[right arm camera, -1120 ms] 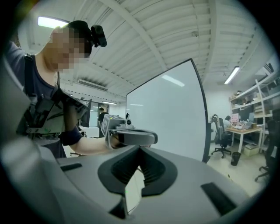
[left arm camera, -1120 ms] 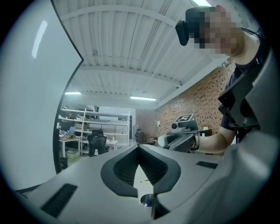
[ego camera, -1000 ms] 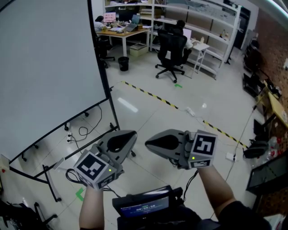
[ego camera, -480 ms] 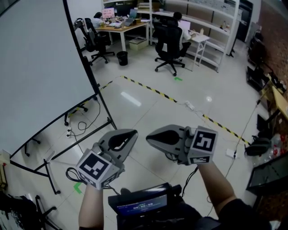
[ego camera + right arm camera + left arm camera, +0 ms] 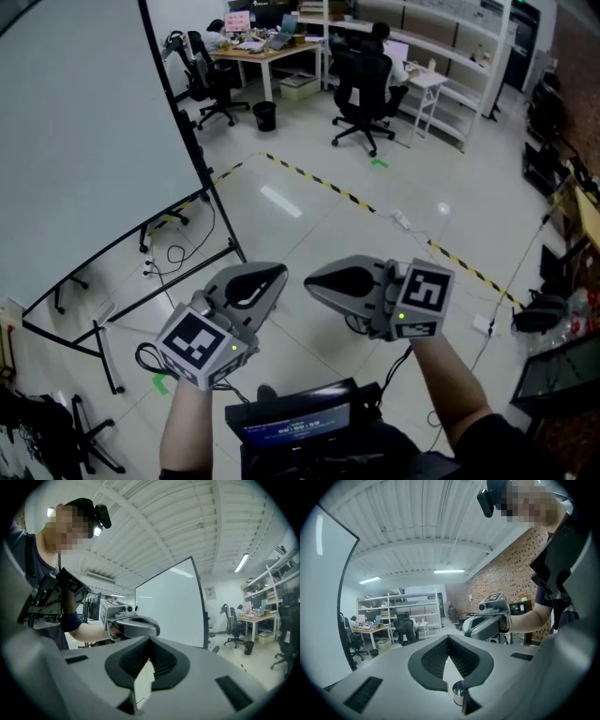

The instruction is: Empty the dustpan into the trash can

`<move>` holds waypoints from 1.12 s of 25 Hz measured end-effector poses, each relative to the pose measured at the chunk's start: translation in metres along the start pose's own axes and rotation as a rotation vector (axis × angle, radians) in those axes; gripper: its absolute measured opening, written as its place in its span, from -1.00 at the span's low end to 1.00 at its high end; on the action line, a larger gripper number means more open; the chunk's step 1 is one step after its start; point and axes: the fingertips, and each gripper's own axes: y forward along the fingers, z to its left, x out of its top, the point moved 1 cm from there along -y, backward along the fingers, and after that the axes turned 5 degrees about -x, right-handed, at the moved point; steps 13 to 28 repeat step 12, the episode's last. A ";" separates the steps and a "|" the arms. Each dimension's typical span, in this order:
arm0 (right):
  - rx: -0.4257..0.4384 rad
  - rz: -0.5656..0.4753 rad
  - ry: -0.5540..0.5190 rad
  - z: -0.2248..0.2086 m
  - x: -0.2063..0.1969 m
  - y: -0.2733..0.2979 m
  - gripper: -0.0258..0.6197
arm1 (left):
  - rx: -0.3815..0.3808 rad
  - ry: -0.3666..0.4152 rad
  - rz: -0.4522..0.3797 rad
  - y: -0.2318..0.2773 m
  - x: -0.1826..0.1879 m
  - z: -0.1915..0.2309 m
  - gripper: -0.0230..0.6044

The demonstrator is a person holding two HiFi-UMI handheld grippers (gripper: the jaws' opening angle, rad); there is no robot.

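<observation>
since a second ago the scene has slid: the whiteboard fills less of the head view's left, and its stand's foot shows more, while both grippers keep their spot low in the view. on the floor a striped tape line runs across. beyond it stand desks, office chairs and a small dark bin, well apart from the hands. the left gripper and right gripper hang side by side in mid-air, tips near each other, each with jaws closed together on nothing. no dustpan shows in any view. i judge the task not begun: the dustpan has yet to be found, lifted, carried to a bin and tipped.
</observation>
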 end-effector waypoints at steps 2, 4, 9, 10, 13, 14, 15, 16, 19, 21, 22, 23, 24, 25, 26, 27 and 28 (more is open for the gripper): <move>0.001 0.007 -0.003 0.002 0.001 0.005 -0.89 | 0.001 0.006 -0.005 -0.004 0.003 0.003 -0.93; 0.001 0.008 -0.004 0.003 0.004 0.012 -0.89 | 0.002 0.008 -0.023 -0.010 0.005 0.007 -0.93; 0.014 0.009 -0.019 0.011 0.014 0.040 -0.89 | 0.004 0.004 -0.045 -0.032 0.003 0.022 -0.93; 0.016 0.012 -0.020 0.013 0.015 0.047 -0.89 | 0.005 0.003 -0.047 -0.037 0.003 0.025 -0.93; 0.018 0.018 -0.020 0.017 0.016 0.059 -0.89 | 0.005 0.000 -0.051 -0.046 0.002 0.032 -0.93; 0.018 0.018 -0.020 0.017 0.016 0.059 -0.89 | 0.005 0.000 -0.051 -0.046 0.002 0.032 -0.93; 0.018 0.018 -0.020 0.017 0.016 0.059 -0.89 | 0.005 0.000 -0.051 -0.046 0.002 0.032 -0.93; 0.018 0.018 -0.020 0.017 0.016 0.059 -0.89 | 0.005 0.000 -0.051 -0.046 0.002 0.032 -0.93; 0.018 0.018 -0.020 0.017 0.016 0.059 -0.89 | 0.005 0.000 -0.051 -0.046 0.002 0.032 -0.93; 0.018 0.018 -0.020 0.017 0.016 0.059 -0.89 | 0.005 0.000 -0.051 -0.046 0.002 0.032 -0.93; 0.018 0.018 -0.020 0.017 0.016 0.059 -0.89 | 0.005 0.000 -0.051 -0.046 0.002 0.032 -0.93; 0.018 0.018 -0.020 0.017 0.016 0.059 -0.89 | 0.005 0.000 -0.051 -0.046 0.002 0.032 -0.93; 0.018 0.018 -0.020 0.017 0.016 0.059 -0.89 | 0.005 0.000 -0.051 -0.046 0.002 0.032 -0.93; 0.018 0.018 -0.020 0.017 0.016 0.059 -0.89 | 0.005 0.000 -0.051 -0.046 0.002 0.032 -0.93; 0.018 0.018 -0.020 0.017 0.016 0.059 -0.89 | 0.005 0.000 -0.051 -0.046 0.002 0.032 -0.93; 0.018 0.018 -0.020 0.017 0.016 0.059 -0.89 | 0.005 0.000 -0.051 -0.046 0.002 0.032 -0.93; 0.018 0.018 -0.020 0.017 0.016 0.059 -0.89 | 0.005 0.000 -0.051 -0.046 0.002 0.032 -0.93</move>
